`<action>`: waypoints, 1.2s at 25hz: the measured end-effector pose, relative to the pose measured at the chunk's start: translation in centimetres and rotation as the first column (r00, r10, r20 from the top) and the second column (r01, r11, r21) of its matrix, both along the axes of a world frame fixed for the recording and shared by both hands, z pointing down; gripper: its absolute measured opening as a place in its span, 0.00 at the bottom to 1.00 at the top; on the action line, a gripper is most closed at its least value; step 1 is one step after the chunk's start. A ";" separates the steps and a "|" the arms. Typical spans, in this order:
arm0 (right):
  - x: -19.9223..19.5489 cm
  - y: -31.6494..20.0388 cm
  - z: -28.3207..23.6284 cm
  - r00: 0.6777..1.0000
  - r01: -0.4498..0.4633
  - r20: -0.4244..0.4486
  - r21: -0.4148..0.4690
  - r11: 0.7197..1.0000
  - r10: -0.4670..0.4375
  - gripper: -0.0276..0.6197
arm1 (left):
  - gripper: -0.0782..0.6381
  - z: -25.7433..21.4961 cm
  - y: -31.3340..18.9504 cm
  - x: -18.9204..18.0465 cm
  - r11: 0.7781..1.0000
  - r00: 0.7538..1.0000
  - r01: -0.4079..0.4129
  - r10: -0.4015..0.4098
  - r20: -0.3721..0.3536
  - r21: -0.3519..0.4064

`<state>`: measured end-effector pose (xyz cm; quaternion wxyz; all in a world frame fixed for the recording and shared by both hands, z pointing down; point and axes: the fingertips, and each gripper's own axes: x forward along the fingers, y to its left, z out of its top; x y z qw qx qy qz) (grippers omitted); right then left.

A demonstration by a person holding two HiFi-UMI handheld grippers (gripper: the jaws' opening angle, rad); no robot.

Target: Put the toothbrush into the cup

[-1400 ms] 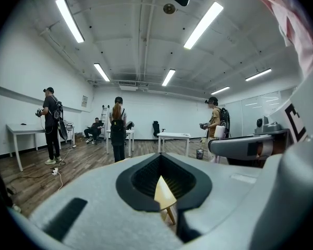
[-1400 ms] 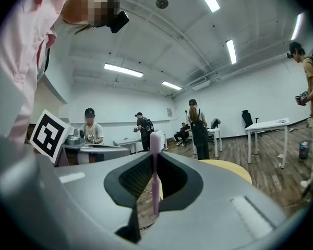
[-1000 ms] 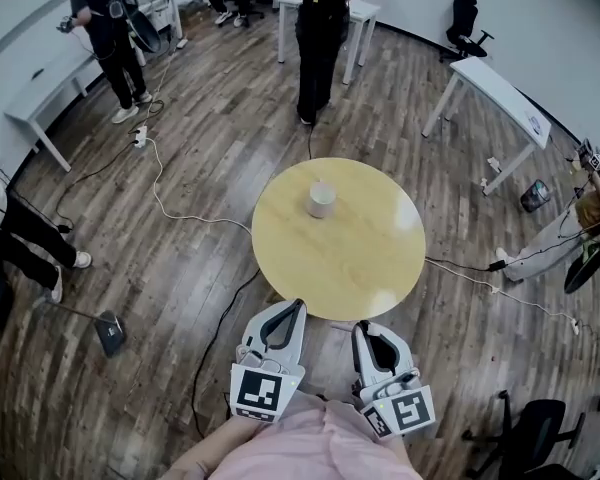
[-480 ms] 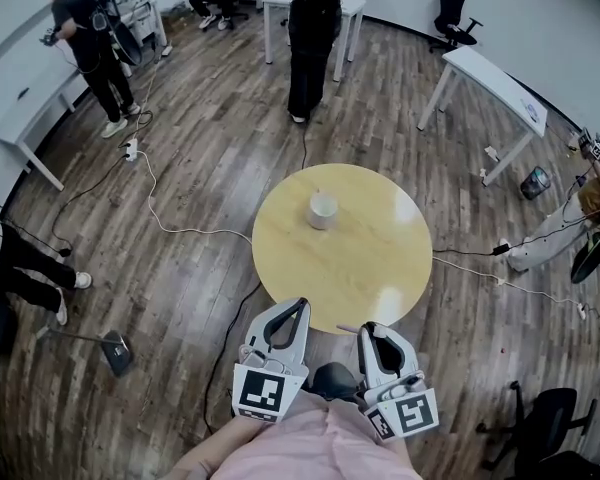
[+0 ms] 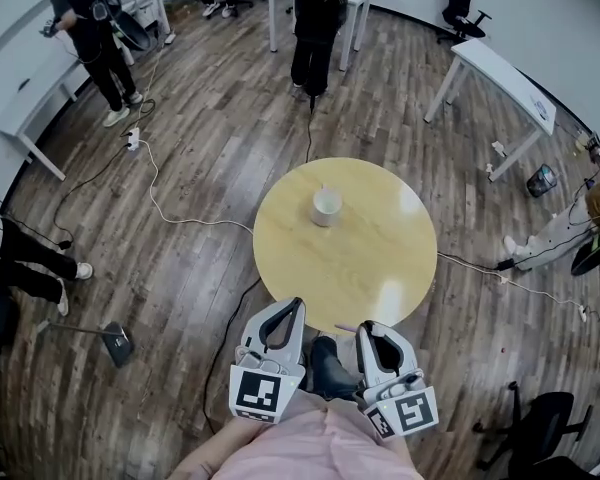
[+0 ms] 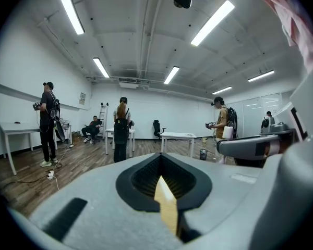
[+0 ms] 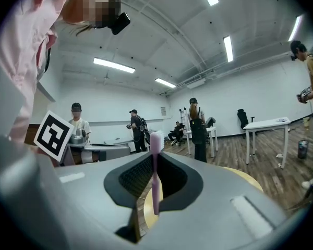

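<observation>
Right gripper view: right gripper (image 7: 154, 186) fingers clenched on upright pink toothbrush (image 7: 155, 155). Left gripper (image 6: 164, 191) fingers pressed together, empty. Cup (image 5: 326, 206) mid-frame on round bench (image 5: 380, 268), well apart from both.

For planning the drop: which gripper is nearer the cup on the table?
Left, slightly. The left gripper reaches the table's near edge, short of the cup; the right gripper, holding the toothbrush, sits further back.

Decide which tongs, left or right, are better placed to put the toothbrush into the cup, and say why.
Right. The right tongs grip the slim pink plastic toothbrush; the left tongs are shut, empty. The round white cup stands ahead of both.
</observation>
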<state>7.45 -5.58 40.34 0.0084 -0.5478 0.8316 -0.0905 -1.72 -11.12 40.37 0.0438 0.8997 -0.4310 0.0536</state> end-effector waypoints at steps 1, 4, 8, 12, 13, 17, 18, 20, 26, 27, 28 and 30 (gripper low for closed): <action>0.1 -0.4 0.1 1.000 0.012 0.001 -0.001 1.000 -0.012 0.09 | 0.10 0.2 -0.2 0.0 1.000 1.000 0.012 -0.012 0.004 -0.014; 0.6 -1.9 0.1 0.999 0.047 0.005 -0.002 0.999 -0.047 0.09 | 0.10 0.4 -1.3 0.3 0.999 0.999 0.045 -0.045 0.007 -0.025; 1.5 -4.0 -0.1 0.996 0.089 0.010 0.008 0.996 -0.089 0.09 | 0.10 0.0 -3.0 1.3 0.997 0.997 0.081 -0.081 0.002 0.003; 3.0 -5.9 -0.2 0.994 0.106 0.012 0.015 0.994 -0.106 0.09 | 0.10 -0.2 -4.8 2.9 0.995 0.996 0.094 -0.094 0.007 0.020; 3.5 -6.4 -0.2 0.994 0.107 0.013 0.018 0.994 -0.107 0.09 | 0.10 -0.2 -5.3 3.4 0.996 0.996 0.091 -0.092 0.012 0.019; 5.5 -8.3 -0.4 0.994 0.108 0.013 0.033 0.994 -0.108 0.09 | 0.10 -0.6 -7.2 5.7 0.995 0.997 0.082 -0.083 0.003 0.055; 6.0 -8.7 -0.4 0.994 0.108 0.014 0.037 0.993 -0.108 0.09 | 0.10 -0.6 -7.5 6.2 0.995 0.997 0.083 -0.083 0.002 0.052; 7.1 -9.5 -0.4 0.994 0.108 0.017 0.045 0.993 -0.109 0.09 | 0.10 -0.4 -8.2 7.2 0.995 0.996 0.087 -0.087 -0.001 0.040; 9.5 -10.6 0.3 0.992 0.123 0.029 0.032 0.992 -0.124 0.09 | 0.10 0.1 -9.1 9.2 0.992 0.994 0.113 -0.113 -0.006 0.053; 9.6 -10.6 0.5 0.991 0.126 0.032 0.027 0.992 -0.127 0.09 | 0.10 0.4 -9.1 9.2 0.992 0.993 0.117 -0.117 0.002 0.043; 9.6 -10.7 0.7 0.991 0.128 0.035 0.023 0.991 -0.129 0.09 | 0.10 0.7 -9.1 9.1 0.992 0.992 0.122 -0.122 0.009 0.029; 9.5 -11.0 0.8 0.990 0.132 0.042 0.018 0.991 -0.132 0.09 | 0.10 1.1 -9.1 8.8 0.991 0.991 0.132 -0.132 0.021 -0.001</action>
